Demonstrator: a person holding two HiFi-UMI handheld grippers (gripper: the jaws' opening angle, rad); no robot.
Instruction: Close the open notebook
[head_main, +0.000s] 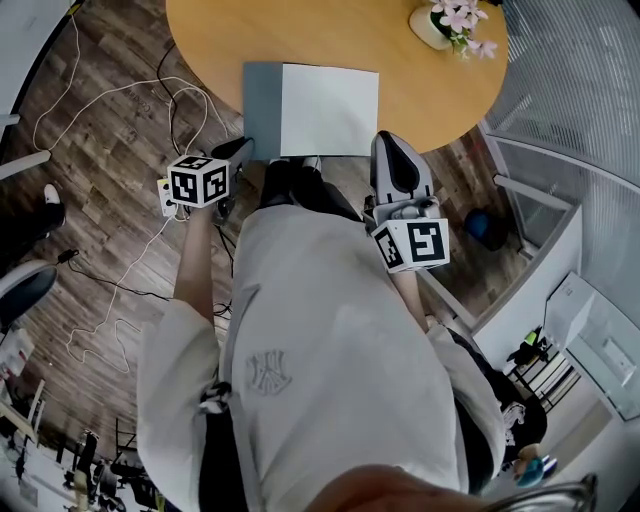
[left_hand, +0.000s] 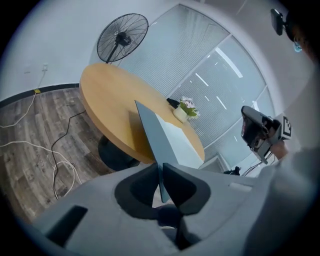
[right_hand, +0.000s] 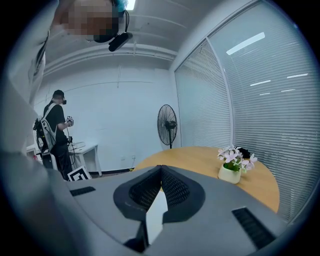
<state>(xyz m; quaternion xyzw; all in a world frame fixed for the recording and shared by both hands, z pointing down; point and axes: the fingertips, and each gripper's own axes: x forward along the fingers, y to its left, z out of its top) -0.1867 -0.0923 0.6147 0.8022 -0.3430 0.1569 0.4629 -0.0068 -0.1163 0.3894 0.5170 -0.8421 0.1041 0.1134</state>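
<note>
The open notebook lies at the near edge of the round wooden table (head_main: 210, 40), grey cover (head_main: 262, 105) on the left and white page (head_main: 330, 108) on the right. My left gripper (head_main: 243, 150) is at the cover's near left corner. In the left gripper view its jaws (left_hand: 161, 165) are shut on the thin grey cover (left_hand: 152, 137), which stands tilted up off the table, edge-on. My right gripper (head_main: 385, 138) is at the page's near right corner. In the right gripper view it (right_hand: 161, 167) is shut on a white page (right_hand: 156, 215).
A white pot of pink flowers (head_main: 440, 22) stands at the table's far right. Cables (head_main: 110, 100) trail over the wooden floor to the left. A standing fan (left_hand: 121, 37) is behind the table, and another person (right_hand: 56, 130) stands by a desk far off.
</note>
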